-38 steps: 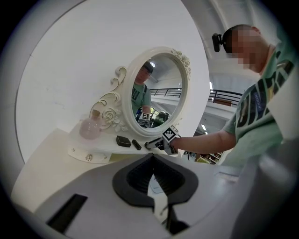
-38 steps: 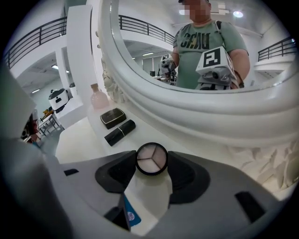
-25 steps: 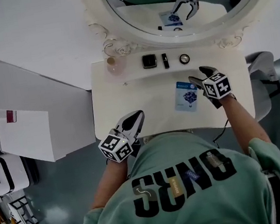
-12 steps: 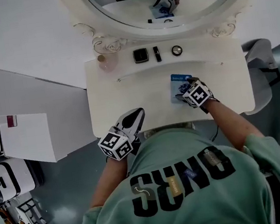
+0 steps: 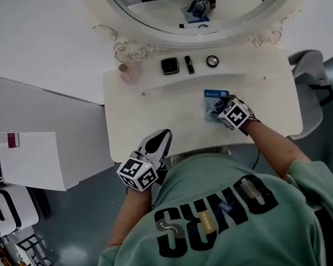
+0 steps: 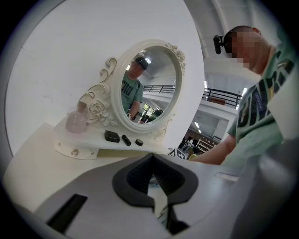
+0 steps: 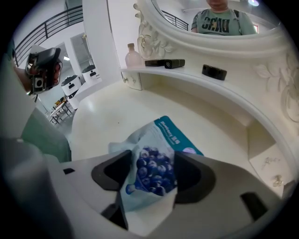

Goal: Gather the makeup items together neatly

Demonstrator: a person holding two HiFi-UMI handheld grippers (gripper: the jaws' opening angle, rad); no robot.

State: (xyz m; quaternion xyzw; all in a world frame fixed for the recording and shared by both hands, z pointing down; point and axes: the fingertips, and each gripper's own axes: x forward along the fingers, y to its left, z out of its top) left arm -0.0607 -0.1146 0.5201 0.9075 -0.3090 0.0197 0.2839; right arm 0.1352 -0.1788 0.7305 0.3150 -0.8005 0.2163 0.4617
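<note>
the sachet (image 7: 156, 163) is pale blue and teal with blueberries, the table (image 5: 152, 119) cream, the bottle (image 5: 127, 72) pink.

A teal strip on the sachet (image 7: 156, 168), centre of the right gripper view, reads "Blueberry". Large dark letters on the shirt (image 5: 231, 231), lower head view, look like "SUNO".

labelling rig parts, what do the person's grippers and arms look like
Left gripper and right gripper: pale grey shells, black pads inside, each topped by a cube of black-and-white square markers. Short green T-shirt sleeves; what looks like a thin dark cable by the right forearm. The right jaws have just been closing, a blue sachet between them.
</note>
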